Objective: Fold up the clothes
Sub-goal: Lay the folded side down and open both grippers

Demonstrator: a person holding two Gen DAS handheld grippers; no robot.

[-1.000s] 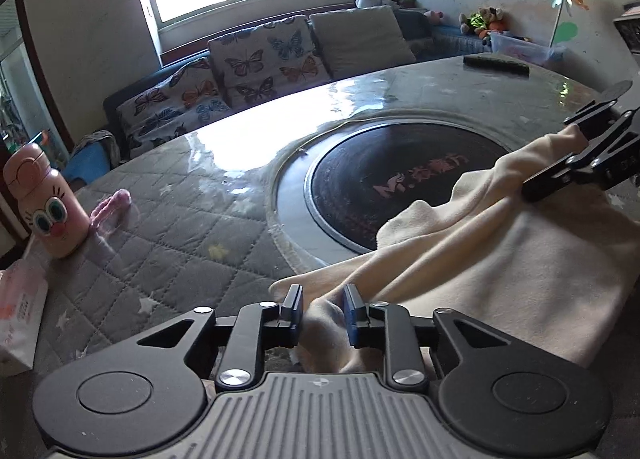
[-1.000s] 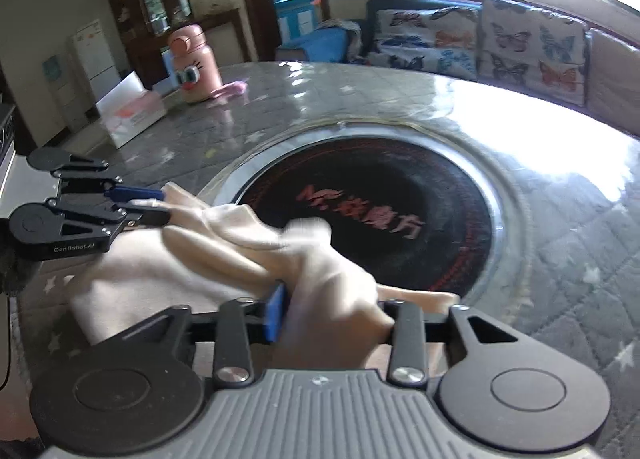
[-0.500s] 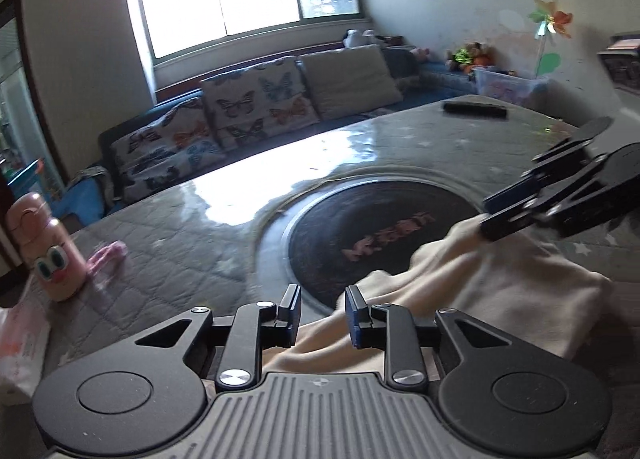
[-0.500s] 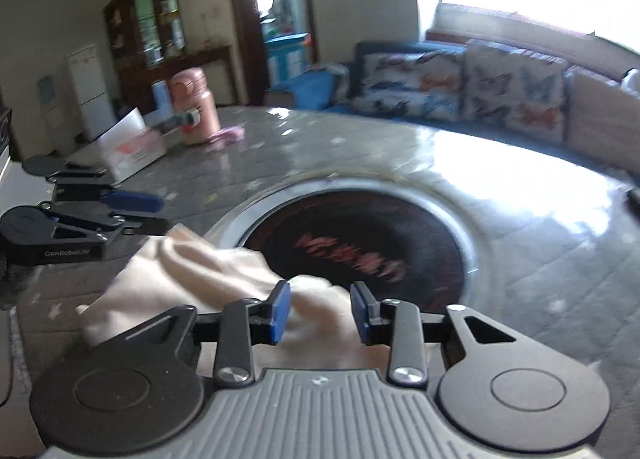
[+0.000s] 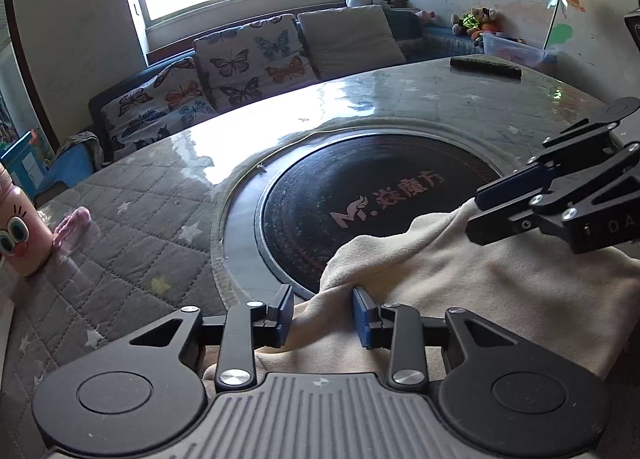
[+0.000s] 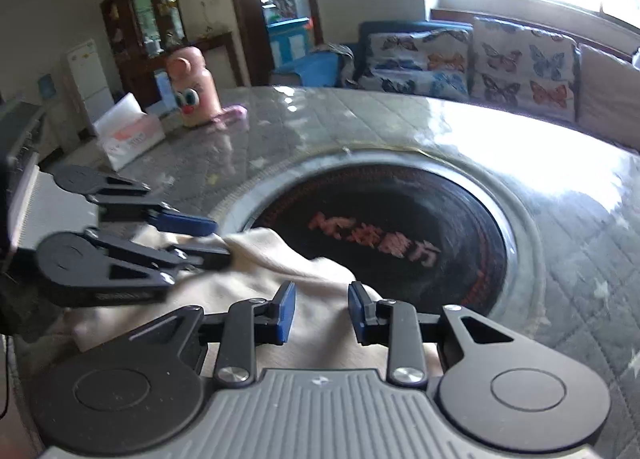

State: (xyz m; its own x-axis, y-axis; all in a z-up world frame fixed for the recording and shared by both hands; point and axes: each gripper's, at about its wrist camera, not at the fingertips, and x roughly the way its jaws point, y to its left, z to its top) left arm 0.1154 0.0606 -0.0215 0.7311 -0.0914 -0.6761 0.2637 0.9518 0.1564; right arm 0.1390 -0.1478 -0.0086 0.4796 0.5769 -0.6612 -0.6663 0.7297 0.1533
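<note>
Now that both claws have let go, the cream garment [image 5: 460, 291] lies in a soft heap at the near edge of the surface [image 5: 160, 227], lapping onto the dark round inset [image 5: 360, 187]. A second ago each was pinching a fold; the left claw [image 5: 322, 315] and right claw [image 6: 320, 313] now stand open above the cloth, empty. I'd judge that fold laid, with fresh grips needed next.

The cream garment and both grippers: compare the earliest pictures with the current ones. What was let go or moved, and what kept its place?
The right gripper and the left gripper, both clamped on the cream garment a second ago, have opened and released it. The cloth, bunched and lifted before, has dropped into a flatter heap at the table's near edge, still overlapping the dark round hotplate. The pink bottle, tissue box and remote stayed put.
</note>
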